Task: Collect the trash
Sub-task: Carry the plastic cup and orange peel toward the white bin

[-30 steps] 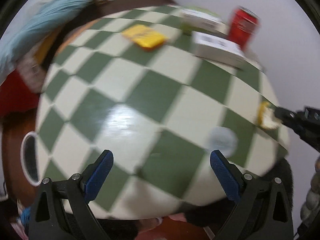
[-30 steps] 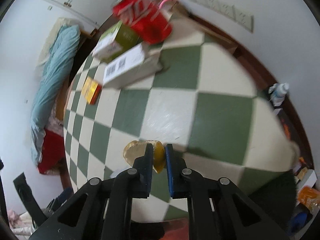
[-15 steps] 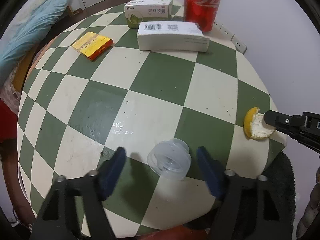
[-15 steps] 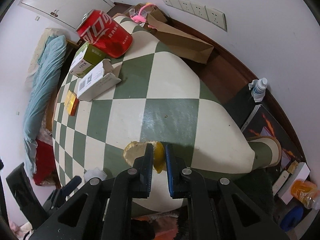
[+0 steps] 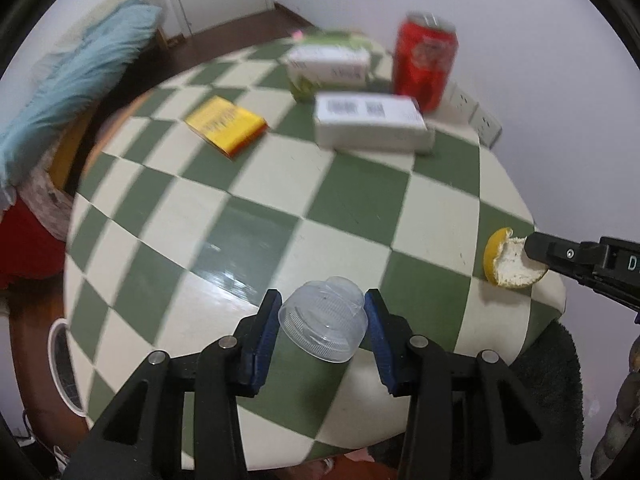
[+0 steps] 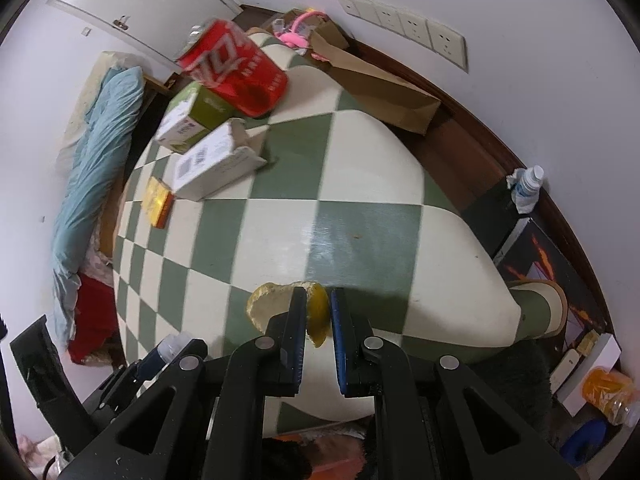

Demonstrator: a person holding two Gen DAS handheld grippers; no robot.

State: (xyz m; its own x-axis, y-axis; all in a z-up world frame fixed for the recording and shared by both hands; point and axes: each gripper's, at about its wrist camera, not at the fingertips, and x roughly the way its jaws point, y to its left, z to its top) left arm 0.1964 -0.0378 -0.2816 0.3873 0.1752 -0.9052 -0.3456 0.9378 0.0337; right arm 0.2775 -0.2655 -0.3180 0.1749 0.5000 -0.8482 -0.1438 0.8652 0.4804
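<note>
Peel (image 6: 276, 306) sits pinched in right tongs (image 6: 318, 314); cup (image 5: 323, 320) seemingly between left tongs (image 5: 322, 316).

Desk middle (image 5: 256, 240): bare checkered surface, open passage.
Far edge: can (image 5: 425, 65), white box (image 5: 370, 126), green box (image 5: 330, 65) crowd together.
Left: yellow packet (image 5: 226, 125) lies alone.

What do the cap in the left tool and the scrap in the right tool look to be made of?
The cap looks like thin translucent plastic, glossy, with moulded ridges; the checkered table shows through it. The scrap looks like citrus peel: waxy yellow outside, matte white pith inside, torn edge. Both are judged by look only.
</note>
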